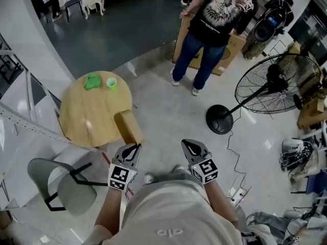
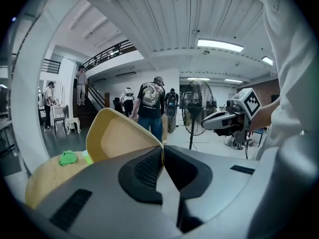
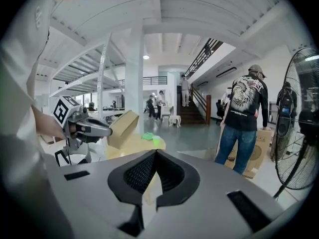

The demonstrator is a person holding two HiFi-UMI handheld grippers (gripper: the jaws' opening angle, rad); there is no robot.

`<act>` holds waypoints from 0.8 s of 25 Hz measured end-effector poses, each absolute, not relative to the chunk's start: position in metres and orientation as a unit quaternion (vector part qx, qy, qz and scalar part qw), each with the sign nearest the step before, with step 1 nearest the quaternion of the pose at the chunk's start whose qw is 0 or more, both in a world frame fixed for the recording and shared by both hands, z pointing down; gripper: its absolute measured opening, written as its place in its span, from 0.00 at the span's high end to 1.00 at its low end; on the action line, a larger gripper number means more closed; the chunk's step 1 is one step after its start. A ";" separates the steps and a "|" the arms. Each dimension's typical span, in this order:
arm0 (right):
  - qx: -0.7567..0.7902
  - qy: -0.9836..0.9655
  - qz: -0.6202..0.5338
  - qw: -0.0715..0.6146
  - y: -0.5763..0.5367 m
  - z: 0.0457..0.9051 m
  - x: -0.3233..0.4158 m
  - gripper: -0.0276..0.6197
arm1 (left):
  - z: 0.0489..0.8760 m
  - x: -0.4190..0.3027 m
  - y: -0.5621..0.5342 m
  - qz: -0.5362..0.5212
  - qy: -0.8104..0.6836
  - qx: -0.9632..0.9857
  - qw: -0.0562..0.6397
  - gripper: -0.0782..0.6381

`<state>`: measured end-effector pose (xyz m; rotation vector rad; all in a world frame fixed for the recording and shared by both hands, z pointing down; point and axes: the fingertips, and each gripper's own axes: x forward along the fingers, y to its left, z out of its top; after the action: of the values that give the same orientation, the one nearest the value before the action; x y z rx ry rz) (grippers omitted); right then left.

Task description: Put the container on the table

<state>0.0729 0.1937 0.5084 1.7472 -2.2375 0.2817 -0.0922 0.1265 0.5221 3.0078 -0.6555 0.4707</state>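
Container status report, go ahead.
Left tongs shut on container rim; right tongs shut, empty. Container aloft near table edge, not yet down. Green cloth and cup on table's far side.

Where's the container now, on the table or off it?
Off it. The left gripper has its jaws shut on the container, which hangs tilted at the edge of the table.

Pale glossy floor [image 1: 158,121], black standing fan [image 1: 271,88], grey chair [image 1: 61,185].

Big open hall, probably workshop or studio loft. Bare concrete floor [image 1: 168,119], ribbed ceiling with strip light [image 2: 219,45]. Staircase [image 3: 192,111] up to railed mezzanine [image 2: 107,53]. Pedestal fan [image 1: 273,88], cardboard box [image 1: 231,52], person [image 1: 217,22] beside it, round wooden table [image 1: 89,119].
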 end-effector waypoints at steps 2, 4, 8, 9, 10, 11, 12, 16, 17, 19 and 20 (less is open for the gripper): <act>0.605 -0.776 0.103 0.143 0.188 0.512 0.074 0.92 | 0.526 -0.094 0.122 0.156 -0.213 0.964 0.018 0.85; 0.602 -0.778 0.108 0.142 0.179 0.516 0.078 0.92 | 0.530 -0.092 0.117 0.161 -0.215 0.963 0.025 0.85; 0.594 -0.785 0.110 0.137 0.154 0.519 0.099 0.92 | 0.540 -0.076 0.102 0.175 -0.219 0.959 0.034 0.85; 0.591 -0.787 0.109 0.135 0.146 0.521 0.106 0.92 | 0.541 -0.069 0.096 0.176 -0.222 0.958 0.034 0.85; 0.588 -0.790 0.110 0.134 0.138 0.522 0.114 0.92 | 0.542 -0.062 0.089 0.177 -0.227 0.957 0.034 0.85; 0.584 -0.793 0.112 0.133 0.129 0.525 0.122 0.92 | 0.545 -0.055 0.082 0.181 -0.233 0.955 0.034 0.85; 0.578 -0.797 0.115 0.132 0.119 0.527 0.130 0.92 | 0.547 -0.049 0.075 0.187 -0.241 0.952 0.033 0.85; 0.549 -0.816 0.123 0.131 0.081 0.531 0.167 0.92 | 0.547 -0.013 0.049 0.208 -0.260 0.942 0.028 0.85; 0.543 -0.820 0.125 0.132 0.072 0.531 0.176 0.92 | 0.546 -0.001 0.043 0.213 -0.261 0.941 0.025 0.85; 0.531 -0.828 0.129 0.131 0.053 0.531 0.195 0.92 | 0.545 0.019 0.028 0.224 -0.269 0.936 0.023 0.85; 0.524 -0.832 0.130 0.130 0.044 0.531 0.203 0.92 | 0.546 0.027 0.021 0.229 -0.275 0.933 0.025 0.85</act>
<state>0.2027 0.0442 0.5314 1.5225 -2.4169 0.3792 0.0269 0.0208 0.5458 2.8855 -0.8510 0.7088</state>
